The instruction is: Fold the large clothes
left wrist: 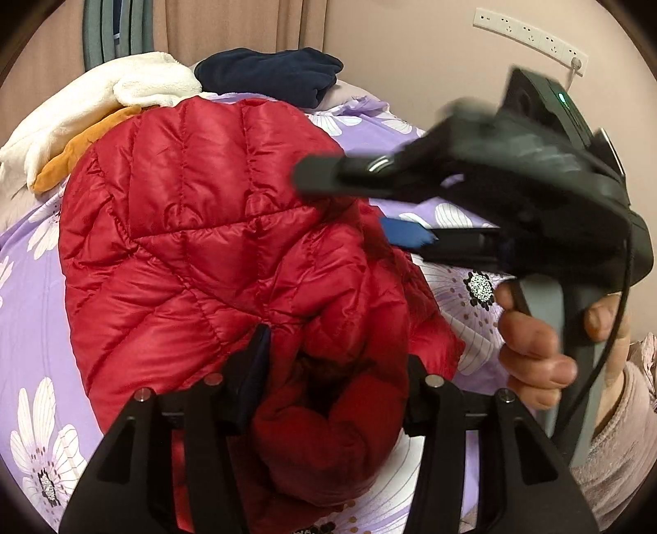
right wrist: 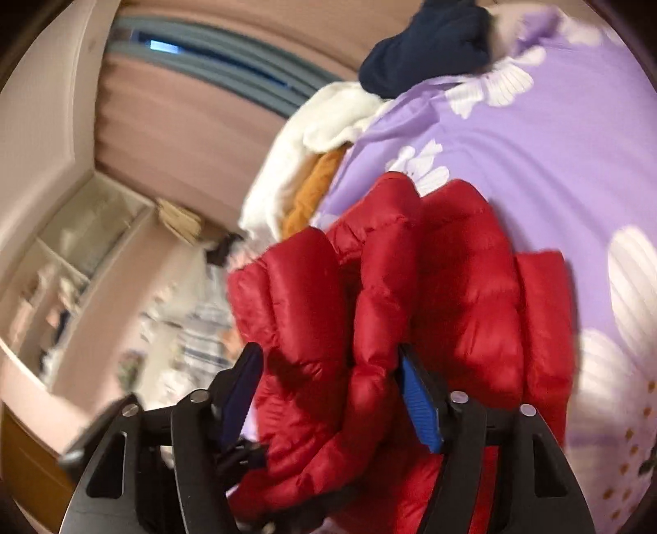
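- We see a red quilted down jacket point(left wrist: 197, 230) lying bunched on a bed, its shiny nylon shell stitched into puffy channels that catch the light
- The bed is covered by a smooth lilac bedsheet point(left wrist: 33, 328) printed with large white daisy-like flowers
- From the left wrist view, our left gripper point(left wrist: 332, 361) has its two black fingers on either side of a rolled, padded fold of the jacket; the jaws stand part-way apart and we cannot tell whether the pads press on the fabric or only flank it
- Our right gripper point(left wrist: 394, 209) enters that view from the right, blurred, a black angular body with one blue ribbed pad point(left wrist: 404, 234) showing; a hand point(left wrist: 534, 353) wraps its grey handle, with a pale knitted sleeve point(left wrist: 616, 443) behind
- In the right wrist view, the right gripper point(right wrist: 328, 394) has a thick puffy ridge of the jacket between its fingers; the blue ribbed pad point(right wrist: 419, 406) lies against the fabric, while the other pad looks slightly clear of it, so the jaws read as loosened, not clamped
- At the far edge of the bed we note a white fleecy garment point(left wrist: 102, 98), soft and nubbly, over a mustard-orange cloth point(left wrist: 78, 152), and a folded navy fleece point(left wrist: 271, 74) beside them
- Beyond hang beige pleated curtains point(left wrist: 230, 24), and a white socket strip point(left wrist: 529, 33) runs along the plain wall
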A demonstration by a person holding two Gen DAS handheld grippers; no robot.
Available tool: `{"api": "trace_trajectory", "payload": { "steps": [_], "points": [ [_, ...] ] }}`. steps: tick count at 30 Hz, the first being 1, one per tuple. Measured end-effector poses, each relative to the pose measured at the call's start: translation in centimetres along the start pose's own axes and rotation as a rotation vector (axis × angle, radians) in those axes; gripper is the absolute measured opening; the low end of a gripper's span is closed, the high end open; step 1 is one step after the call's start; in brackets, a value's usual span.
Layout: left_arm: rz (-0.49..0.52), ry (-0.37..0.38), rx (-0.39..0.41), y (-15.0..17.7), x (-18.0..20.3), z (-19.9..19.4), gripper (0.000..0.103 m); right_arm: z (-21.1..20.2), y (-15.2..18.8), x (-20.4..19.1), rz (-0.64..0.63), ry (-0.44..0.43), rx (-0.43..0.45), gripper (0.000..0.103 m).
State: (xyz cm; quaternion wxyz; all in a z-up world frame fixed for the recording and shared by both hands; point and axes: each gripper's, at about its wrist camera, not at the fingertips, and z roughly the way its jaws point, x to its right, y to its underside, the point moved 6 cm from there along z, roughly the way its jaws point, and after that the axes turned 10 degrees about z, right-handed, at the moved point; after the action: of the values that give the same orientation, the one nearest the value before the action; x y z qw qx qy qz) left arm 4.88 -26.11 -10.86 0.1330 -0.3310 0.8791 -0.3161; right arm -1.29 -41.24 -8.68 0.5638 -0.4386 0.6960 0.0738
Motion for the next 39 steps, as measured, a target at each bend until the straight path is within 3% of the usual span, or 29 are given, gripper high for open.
{"api": "trace_trajectory", "payload": {
  "steps": [2, 4, 6, 8, 10, 12, 16, 21, 24, 26, 28, 32, 37, 39],
  "points": [
    [-0.003, 0.007, -0.002, 0.1, 0.0, 0.0, 0.055, -0.2, -0.3, -0.1, -0.057, 0.051, 0.021, 0.022],
    [-0.009, 0.020, 0.003, -0.1, 0.1, -0.2, 0.056, -1.4, 0.2, -0.2, -0.105, 0.093, 0.074, 0.018],
    [-0.024, 0.050, 0.005, -0.1, 0.2, -0.8, 0.056, -1.8, -0.5, 0.4, -0.085, 0.087, 0.133, 0.016],
    [-0.066, 0.128, 0.011, 0.0, 0.5, -2.1, 0.056, -2.1, -1.5, 2.0, -0.050, 0.061, 0.179, 0.015],
    [-0.118, 0.231, 0.039, 0.1, 0.4, -4.1, 0.056, -2.8, -1.8, 3.7, 0.009, 0.034, 0.197, 0.015],
    [-0.142, 0.263, 0.075, -0.2, -0.1, -5.7, 0.057, -3.0, -1.8, 5.7, 0.060, 0.064, 0.206, 0.015],
    [-0.189, 0.178, 0.135, -1.6, -3.0, -7.0, 0.057, -3.1, -1.4, 9.2, 0.145, 0.130, 0.214, 0.015],
    [-0.234, 0.077, 0.137, -4.4, -6.4, -4.8, 0.055, -3.1, -0.6, 10.1, 0.141, 0.157, 0.202, 0.015],
    [-0.222, 0.011, 0.139, -6.6, -7.8, -2.8, 0.045, -3.1, -0.5, 9.9, 0.114, 0.174, 0.198, 0.015],
    [-0.242, 0.002, 0.107, -7.3, -8.7, -1.0, 0.033, -3.4, -0.2, 9.9, 0.113, 0.171, 0.197, 0.015],
    [-0.243, -0.001, 0.061, -7.3, -8.9, 0.9, 0.033, -3.3, -0.1, 9.9, 0.118, 0.172, 0.198, 0.015],
    [-0.192, -0.082, -0.077, -5.8, -9.1, 5.0, 0.033, -3.6, 0.1, 9.6, 0.109, 0.175, 0.196, 0.018],
    [-0.189, -0.087, -0.075, -5.2, -9.5, 4.9, 0.033, -6.6, 0.1, 6.7, -0.005, 0.294, 0.290, 0.021],
    [-0.191, -0.093, -0.070, -5.0, -9.5, 4.8, 0.033, -7.8, 0.2, 4.6, -0.077, 0.303, 0.322, 0.021]
  ]
}}
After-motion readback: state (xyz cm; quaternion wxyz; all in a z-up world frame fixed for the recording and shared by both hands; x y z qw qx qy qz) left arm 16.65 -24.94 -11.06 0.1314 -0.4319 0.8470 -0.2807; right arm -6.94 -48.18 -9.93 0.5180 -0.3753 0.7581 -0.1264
